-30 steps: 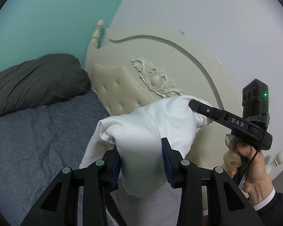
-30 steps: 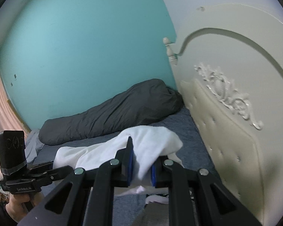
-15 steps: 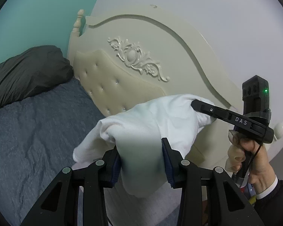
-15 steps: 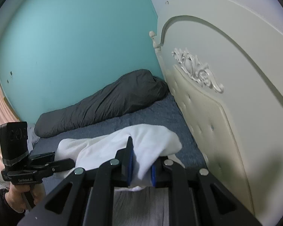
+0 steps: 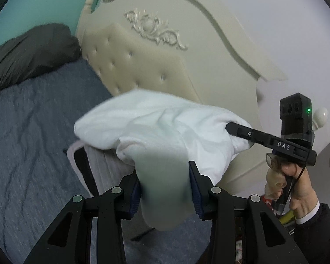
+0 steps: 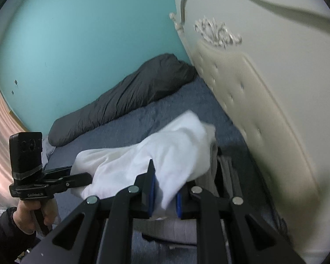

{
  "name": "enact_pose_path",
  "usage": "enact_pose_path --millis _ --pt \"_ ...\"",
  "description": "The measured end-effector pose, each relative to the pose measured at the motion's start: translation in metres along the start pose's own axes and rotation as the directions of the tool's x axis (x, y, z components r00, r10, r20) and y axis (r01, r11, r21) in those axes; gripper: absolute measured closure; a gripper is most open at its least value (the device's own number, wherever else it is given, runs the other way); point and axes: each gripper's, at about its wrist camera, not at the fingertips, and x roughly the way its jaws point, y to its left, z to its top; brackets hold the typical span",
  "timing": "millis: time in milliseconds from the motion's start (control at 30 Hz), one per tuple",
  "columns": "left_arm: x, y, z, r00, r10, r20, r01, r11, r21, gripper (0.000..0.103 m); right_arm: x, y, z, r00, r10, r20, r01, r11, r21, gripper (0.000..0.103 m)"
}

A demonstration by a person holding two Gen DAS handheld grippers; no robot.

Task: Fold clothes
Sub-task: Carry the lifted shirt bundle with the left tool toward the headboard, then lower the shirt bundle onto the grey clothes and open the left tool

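Observation:
A folded white garment [image 5: 160, 129] hangs in the air between both grippers, above the blue bed. My left gripper [image 5: 165, 189] is shut on a thick bunch of it, the cloth bulging between the blue pads. My right gripper [image 6: 164, 194] is shut on another edge of the same white garment [image 6: 156, 154]. In the left wrist view the right gripper [image 5: 233, 129] reaches in from the right, its tips buried in the cloth. Beneath the white garment lies a grey striped garment [image 5: 103, 162] on the bed, also seen as grey cloth [image 6: 182, 228] under my right fingers.
The bed has a blue sheet [image 5: 28, 132] and a dark grey duvet roll [image 6: 129, 101] along the teal wall. A cream tufted headboard [image 5: 143, 61] stands close on the right. A person's hand [image 5: 297, 184] and dark sleeve hold the right gripper's handle.
Both grippers have come down and forward toward the bed with the white garment held between them. The headboard looms nearer, and the grey garment underneath has come into view.

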Motion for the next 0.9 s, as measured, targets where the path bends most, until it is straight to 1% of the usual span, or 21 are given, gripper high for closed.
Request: enact_pose_path --millis 133,400,633,767,900 --pt "0.004 0.001 -0.016 0.999 -0.013 -0.03 0.012 1.0 -0.026 0.061 0.002 -0.008 -0.023 0.999 0.008 -0.031 -0.007 0.999 0.039 0.089" --pt "0.006 0.004 -0.036 0.999 -0.019 -0.048 0.016 0.998 -0.064 0.061 0.0 -0.014 -0.045 0.998 0.016 -0.069 -0.011 0.997 0.072 0.089" --pt "0.024 0.021 -0.065 0.997 -0.034 -0.074 0.022 0.987 -0.159 0.06 0.017 -0.03 -0.072 0.994 0.009 -0.107 0.003 0.993 0.115 0.089" --pt "0.03 0.024 -0.08 0.997 -0.03 -0.069 0.017 0.983 -0.181 0.059 0.022 -0.04 -0.085 0.994 0.014 -0.108 0.002 0.99 0.142 0.089" --pt "0.03 0.024 -0.09 0.998 -0.027 -0.057 0.016 0.983 -0.184 0.057 0.022 -0.042 -0.092 0.994 0.009 -0.109 0.006 0.991 0.134 0.089"
